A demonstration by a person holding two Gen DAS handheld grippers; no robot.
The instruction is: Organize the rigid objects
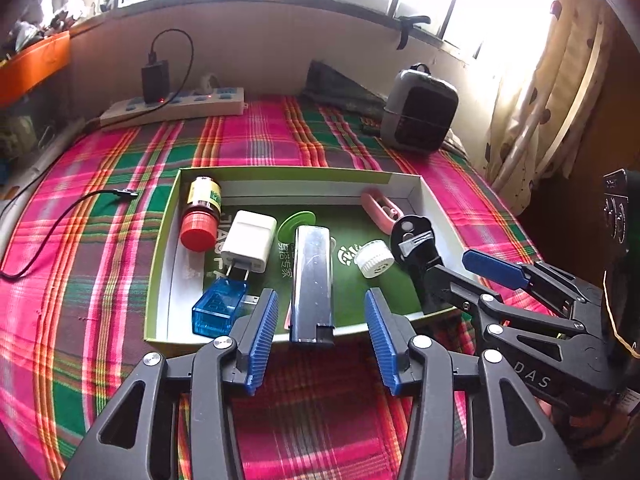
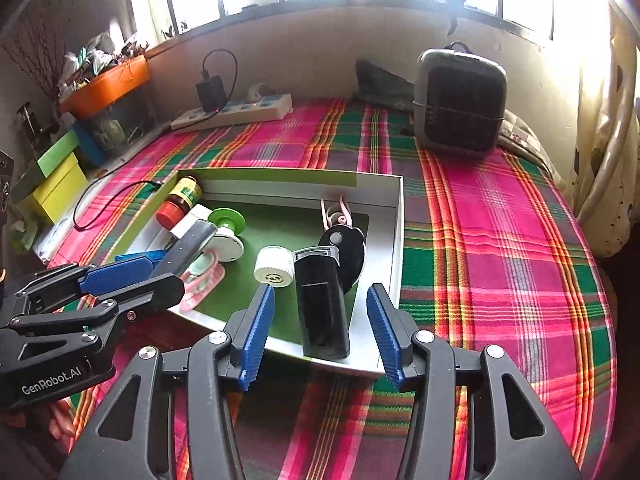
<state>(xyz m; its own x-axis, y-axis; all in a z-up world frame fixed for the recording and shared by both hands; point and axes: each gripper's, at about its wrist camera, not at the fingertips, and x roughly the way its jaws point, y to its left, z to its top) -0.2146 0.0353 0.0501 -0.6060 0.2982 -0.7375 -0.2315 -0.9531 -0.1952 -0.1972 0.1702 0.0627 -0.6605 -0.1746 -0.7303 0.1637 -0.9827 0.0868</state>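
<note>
A shallow green-and-white box (image 1: pixel 162 240) (image 2: pixel 394 240) lies on the plaid cloth and holds several small objects. A silver lighter (image 1: pixel 312 280) lies over its near rim, between the open fingers of my left gripper (image 1: pixel 322 332). A black lighter (image 2: pixel 322 304) lies over the near rim between the open fingers of my right gripper (image 2: pixel 320 332). Also inside are a red-capped bottle (image 1: pixel 200 216), a white charger plug (image 1: pixel 248 246), a blue clear block (image 1: pixel 218 308), a white cap (image 1: pixel 374 258) (image 2: pixel 274 266), a green disc (image 1: pixel 296 226) and a pink clip (image 1: pixel 380 210).
A power strip (image 1: pixel 172 108) with a black adapter sits at the back of the table. A grey heater (image 1: pixel 418 112) (image 2: pixel 458 100) stands at the back right. A black cable (image 1: pixel 60 224) lies left of the box. Coloured boxes (image 2: pixel 56 184) stand at far left.
</note>
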